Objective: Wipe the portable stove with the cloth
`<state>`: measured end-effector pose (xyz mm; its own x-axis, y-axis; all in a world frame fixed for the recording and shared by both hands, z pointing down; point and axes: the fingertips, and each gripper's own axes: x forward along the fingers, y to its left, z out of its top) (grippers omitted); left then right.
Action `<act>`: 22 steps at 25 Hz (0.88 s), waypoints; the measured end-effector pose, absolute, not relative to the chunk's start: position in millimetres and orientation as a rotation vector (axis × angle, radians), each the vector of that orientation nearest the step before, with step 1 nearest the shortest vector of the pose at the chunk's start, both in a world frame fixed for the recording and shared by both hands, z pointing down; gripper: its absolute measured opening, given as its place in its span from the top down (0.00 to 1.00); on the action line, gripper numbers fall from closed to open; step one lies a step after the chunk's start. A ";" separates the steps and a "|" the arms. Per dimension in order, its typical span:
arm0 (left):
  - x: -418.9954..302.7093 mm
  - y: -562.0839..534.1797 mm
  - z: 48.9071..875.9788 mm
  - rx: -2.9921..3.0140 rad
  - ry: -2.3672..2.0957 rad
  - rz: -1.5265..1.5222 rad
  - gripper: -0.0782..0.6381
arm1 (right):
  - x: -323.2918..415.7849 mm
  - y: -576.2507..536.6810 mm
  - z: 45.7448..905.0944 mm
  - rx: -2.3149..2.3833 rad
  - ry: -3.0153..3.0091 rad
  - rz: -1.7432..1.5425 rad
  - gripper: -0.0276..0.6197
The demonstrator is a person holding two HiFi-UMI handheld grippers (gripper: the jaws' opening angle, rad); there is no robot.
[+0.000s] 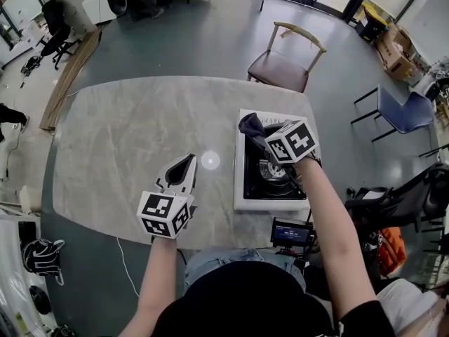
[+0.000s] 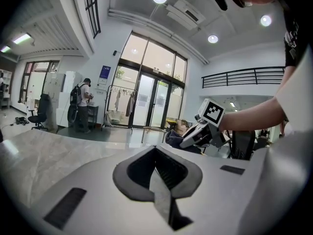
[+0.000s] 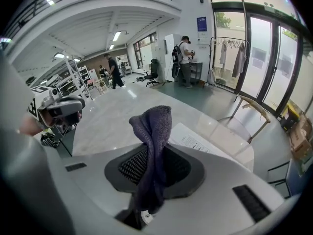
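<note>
The portable stove [image 1: 270,203] sits at the right of the marble table [image 1: 126,139]. Its front rim is close to the table's near edge and its right side is near the table's right edge. The right gripper [image 1: 263,137] is over the stove's far left corner, jaws clamped on the dark cloth [image 1: 251,127], which stands up in a twisted fold between them [image 3: 152,146]. From above I cannot tell whether the cloth touches the stove.

The left gripper [image 1: 186,163] is over bare marble left of the stove and apart from it, jaws pressed together with nothing between them [image 2: 159,180]. Open tabletop spreads to its left and beyond it. A chair [image 1: 284,65] stands past the far edge, clear of the table.
</note>
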<state>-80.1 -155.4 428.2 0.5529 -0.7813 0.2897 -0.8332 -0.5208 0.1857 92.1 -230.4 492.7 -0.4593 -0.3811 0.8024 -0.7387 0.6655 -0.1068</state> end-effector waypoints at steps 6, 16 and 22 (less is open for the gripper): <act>-94.7 -146.4 432.2 2.470 -1.357 0.255 0.88 | 62.5 -220.6 499.7 0.787 -2.101 0.527 0.81; -118.6 -136.5 431.9 2.446 -1.394 0.267 0.88 | 63.9 -227.1 547.3 0.792 -1.878 0.351 0.81; -117.4 -132.2 432.1 2.452 -1.378 0.264 0.88 | 61.1 -227.0 550.1 0.797 -1.865 0.377 0.81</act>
